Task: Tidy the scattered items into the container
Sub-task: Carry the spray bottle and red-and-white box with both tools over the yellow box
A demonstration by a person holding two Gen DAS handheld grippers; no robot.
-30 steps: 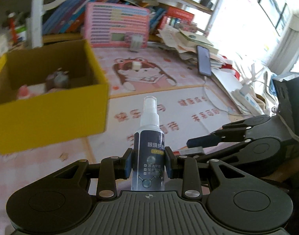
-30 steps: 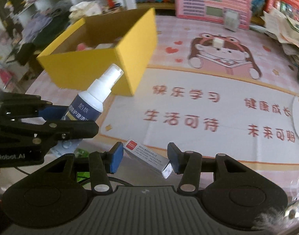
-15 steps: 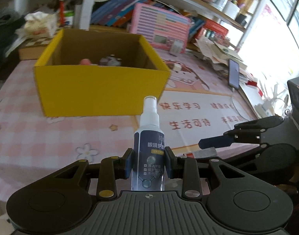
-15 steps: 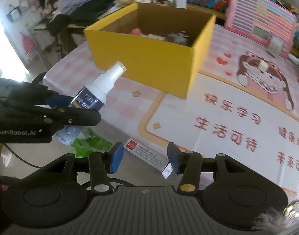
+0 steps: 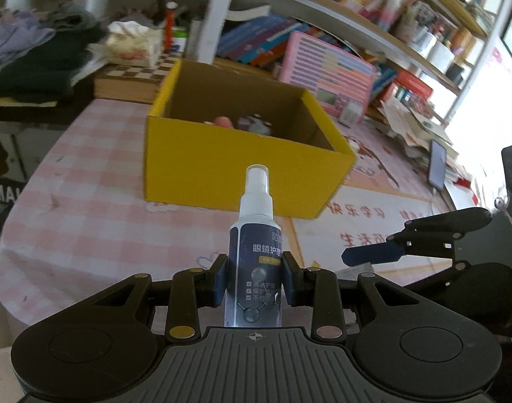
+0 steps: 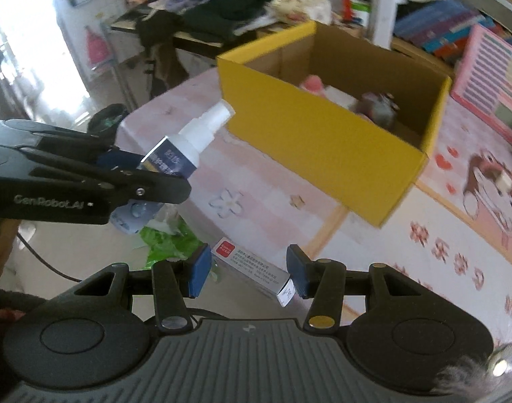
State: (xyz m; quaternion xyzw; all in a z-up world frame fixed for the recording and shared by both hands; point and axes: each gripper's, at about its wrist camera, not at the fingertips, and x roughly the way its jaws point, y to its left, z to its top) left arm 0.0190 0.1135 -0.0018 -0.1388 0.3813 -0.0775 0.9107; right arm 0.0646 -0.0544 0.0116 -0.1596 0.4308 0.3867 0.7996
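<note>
Nearly home: 2 items in the air, neither in the box yet

Already inside the yellow box (image 5: 222,174): a few small things (image 5: 252,122), one pink, one greyish, too blurred to name. Left to do, judging by the scene: bring both held items over the rim and let go. No other loose items visible on the pink checked tabletop (image 5: 88,208), though not all of it in view.

Left claw (image 5: 254,282) clenched on a spray bottle (image 5: 256,252), upright, nozzle up, short of the box's near wall and not yet over the opening. Right claw (image 6: 249,273) grasping a small white carton (image 6: 252,268), set slantwise between the pads, hanging just off the tabletop edge and well apart from the box.

Writing:
- On the bottle's dark label, white characters "眼鏡护理", then 3 ticked lines below, too small to read.
- On the carton, a red square with white lettering, unreadable, plus rows of fine grey print.
- On the side of the left claw, seen from the right wrist, "GenRobot.AI" (image 6: 51,201).
- On the cartoon mat (image 6: 457,241), pink Chinese characters, blurred.
</note>
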